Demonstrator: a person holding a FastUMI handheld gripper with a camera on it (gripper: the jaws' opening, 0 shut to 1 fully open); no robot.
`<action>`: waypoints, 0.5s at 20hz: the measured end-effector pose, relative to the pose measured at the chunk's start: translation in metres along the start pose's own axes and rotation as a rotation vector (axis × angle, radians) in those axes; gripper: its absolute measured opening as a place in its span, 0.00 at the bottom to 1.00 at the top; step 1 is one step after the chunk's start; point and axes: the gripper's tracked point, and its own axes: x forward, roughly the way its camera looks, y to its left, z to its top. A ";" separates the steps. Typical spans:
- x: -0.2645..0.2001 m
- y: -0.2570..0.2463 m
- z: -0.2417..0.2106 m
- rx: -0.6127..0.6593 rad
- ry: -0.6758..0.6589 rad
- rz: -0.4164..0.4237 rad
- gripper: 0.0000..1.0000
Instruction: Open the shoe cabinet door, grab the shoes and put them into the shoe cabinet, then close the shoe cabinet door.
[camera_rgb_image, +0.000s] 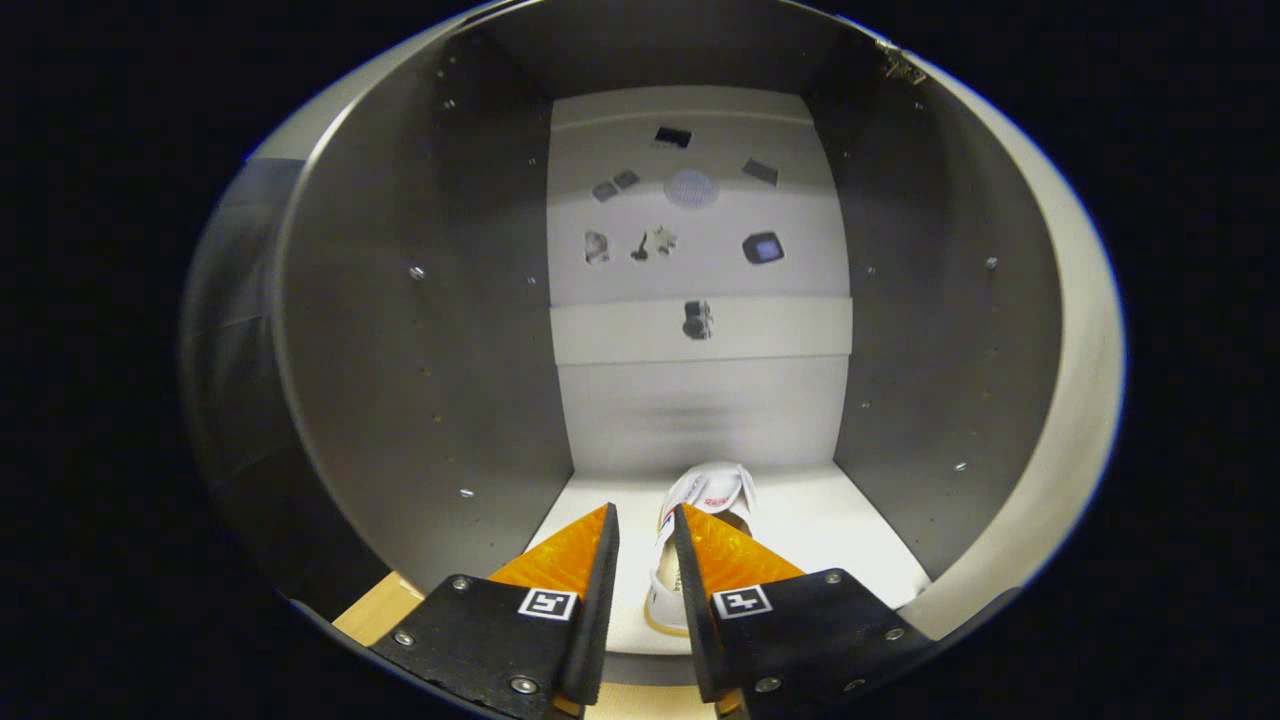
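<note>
The gripper (645, 525) points into the open shoe cabinet (400, 330); its fingers stand slightly apart, pressing on nothing; a white shoe (705, 495) lies on the cabinet's pale floor (850, 540), partly in the gap between the fingers and reaching beyond the right finger toward the back wall.

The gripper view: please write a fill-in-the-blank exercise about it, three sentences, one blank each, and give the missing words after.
1. The white shoe lies on the cabinet's white ____ panel.
2. The tongs point ____ the shoe cabinet, toward its back wall.
3. The shoe's ____ end points toward the back wall, past the fingertips.

Missing words: bottom; into; toe

Only part of the shoe shows beside the tongs, so it cannot be told whether both fingers press on it.
</note>
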 end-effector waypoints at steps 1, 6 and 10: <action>-0.024 0.003 0.011 -0.005 -0.034 -0.001 0.40; -0.157 0.009 0.041 0.002 -0.157 -0.028 0.49; -0.259 -0.008 0.034 0.000 -0.198 -0.093 0.56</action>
